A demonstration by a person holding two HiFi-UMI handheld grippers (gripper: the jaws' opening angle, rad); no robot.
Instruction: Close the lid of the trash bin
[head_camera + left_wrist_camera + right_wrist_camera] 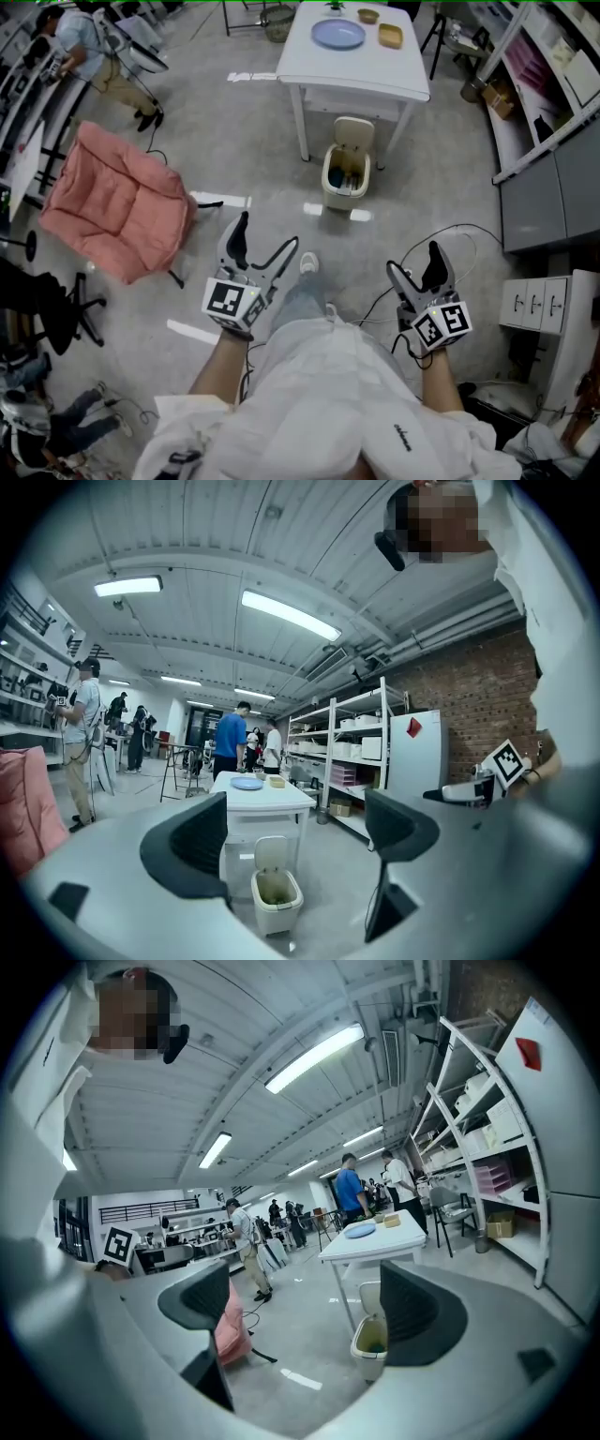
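A small cream trash bin stands on the floor at the front edge of a white table, its lid tipped up and open. Some rubbish shows inside. The left gripper view shows the bin between the jaws, lid raised. In the right gripper view the bin is partly behind the right jaw. My left gripper and right gripper are both open and empty, held near my body, well short of the bin.
A pink padded chair lies to the left. The table carries a blue plate and small dishes. Grey cabinets and shelving stand at the right. Cables trail on the floor. People stand in the background.
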